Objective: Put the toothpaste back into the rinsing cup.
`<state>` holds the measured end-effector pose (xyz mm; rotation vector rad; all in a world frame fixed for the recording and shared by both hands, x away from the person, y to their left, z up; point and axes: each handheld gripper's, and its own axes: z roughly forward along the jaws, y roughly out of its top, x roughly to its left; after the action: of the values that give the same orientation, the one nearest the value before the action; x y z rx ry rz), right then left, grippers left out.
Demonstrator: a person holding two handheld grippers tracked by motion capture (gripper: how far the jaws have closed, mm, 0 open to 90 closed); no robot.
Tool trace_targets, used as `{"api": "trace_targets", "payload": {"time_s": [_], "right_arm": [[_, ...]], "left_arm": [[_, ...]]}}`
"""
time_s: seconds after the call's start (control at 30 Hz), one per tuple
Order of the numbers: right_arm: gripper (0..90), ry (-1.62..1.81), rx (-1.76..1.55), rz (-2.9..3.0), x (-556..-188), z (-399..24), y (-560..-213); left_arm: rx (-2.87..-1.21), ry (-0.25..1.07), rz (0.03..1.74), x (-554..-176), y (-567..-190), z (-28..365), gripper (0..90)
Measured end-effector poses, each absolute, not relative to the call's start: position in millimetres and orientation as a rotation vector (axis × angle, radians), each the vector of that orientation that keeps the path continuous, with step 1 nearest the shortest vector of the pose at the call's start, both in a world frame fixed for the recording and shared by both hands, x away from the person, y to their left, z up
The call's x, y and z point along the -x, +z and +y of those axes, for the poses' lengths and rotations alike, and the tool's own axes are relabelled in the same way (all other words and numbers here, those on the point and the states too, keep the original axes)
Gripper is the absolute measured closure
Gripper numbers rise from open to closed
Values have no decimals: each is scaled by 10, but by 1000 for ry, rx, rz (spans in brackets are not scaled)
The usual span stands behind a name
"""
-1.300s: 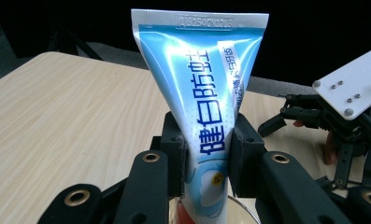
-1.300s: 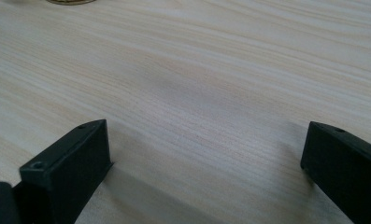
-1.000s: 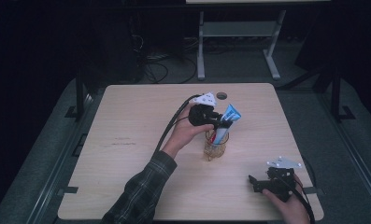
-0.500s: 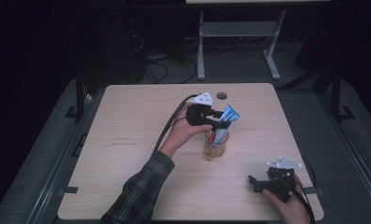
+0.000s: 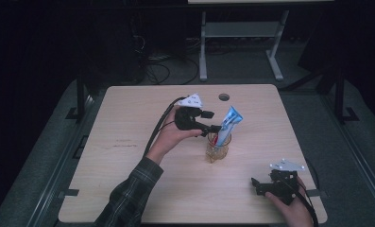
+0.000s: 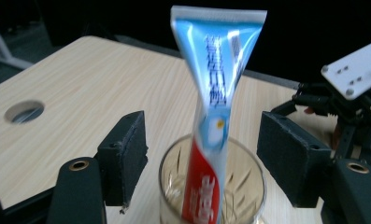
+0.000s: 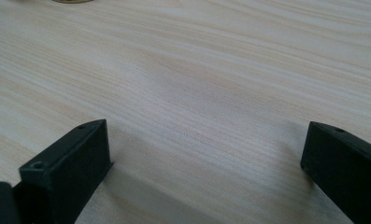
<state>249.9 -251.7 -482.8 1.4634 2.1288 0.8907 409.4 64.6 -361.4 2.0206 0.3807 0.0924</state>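
Note:
A blue, white and red toothpaste tube (image 5: 231, 122) (image 6: 216, 84) stands tilted in a clear glass (image 5: 217, 150) (image 6: 248, 186) near the middle of the table. My left gripper (image 5: 215, 128) (image 6: 202, 154) hovers just left of the glass in the high view. Its jaws have just been opening. The tube stands between the two pads (image 6: 127, 154) and touches neither. My right gripper (image 5: 257, 185) (image 7: 206, 154) rests low over the table's near right corner, open, with bare wood between its jaws. That same right gripper (image 6: 342, 107) appears beyond the glass in the left gripper view.
The wooden table (image 5: 128, 161) has a round cable hole (image 5: 224, 97) (image 6: 24, 112) at its far edge. A cable (image 5: 157, 130) trails from the left gripper along the forearm. Dark floor and a metal stand (image 5: 242, 33) lie beyond the table.
The left gripper's jaws have spread and let go of the tube, and the hand has drawn back a little to the left. The tube stays in the glass. The right gripper has kept still.

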Motion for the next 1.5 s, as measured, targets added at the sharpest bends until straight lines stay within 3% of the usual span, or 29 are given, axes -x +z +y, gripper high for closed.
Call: {"api": "trace_targets", "payload": {"time_s": [0.7,1.5], "right_arm": [[8,891,-1463,2129,-2497,-2517,-4828],[7,892,-1464,2129,-2502,-2515,-4829]], "left_arm": [[-2085,210,535,-3691,-3732,1394,301],[-2146,336,809,-3125,-4188,2214,238]]}}
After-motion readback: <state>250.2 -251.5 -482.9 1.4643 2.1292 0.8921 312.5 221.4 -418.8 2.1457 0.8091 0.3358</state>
